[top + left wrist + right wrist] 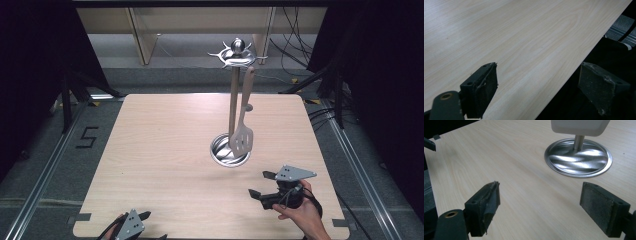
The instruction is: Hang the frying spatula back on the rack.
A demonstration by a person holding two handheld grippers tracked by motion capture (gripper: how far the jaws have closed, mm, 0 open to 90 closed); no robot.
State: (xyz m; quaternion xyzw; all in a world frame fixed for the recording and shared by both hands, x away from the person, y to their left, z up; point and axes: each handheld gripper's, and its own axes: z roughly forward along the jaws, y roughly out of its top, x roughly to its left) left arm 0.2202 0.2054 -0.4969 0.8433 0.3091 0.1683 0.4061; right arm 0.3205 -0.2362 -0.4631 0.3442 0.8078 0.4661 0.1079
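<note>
While both claws gape empty, spatula [243, 131] hangs vertically, blade down.

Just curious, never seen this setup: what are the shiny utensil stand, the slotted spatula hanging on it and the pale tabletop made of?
Shiny utensil stand: polished metal, probably steel; its base mirrors light. Slotted spatula: duller silvery metal, apparently. Pale tabletop: light wood or wood-look laminate, matte, grain lines visible.

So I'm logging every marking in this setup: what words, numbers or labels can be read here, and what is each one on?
"5": a dark mark on the grey floor left of the table, in the high view.
No readable text on the utensil stand, the spatula or either claw.
</note>
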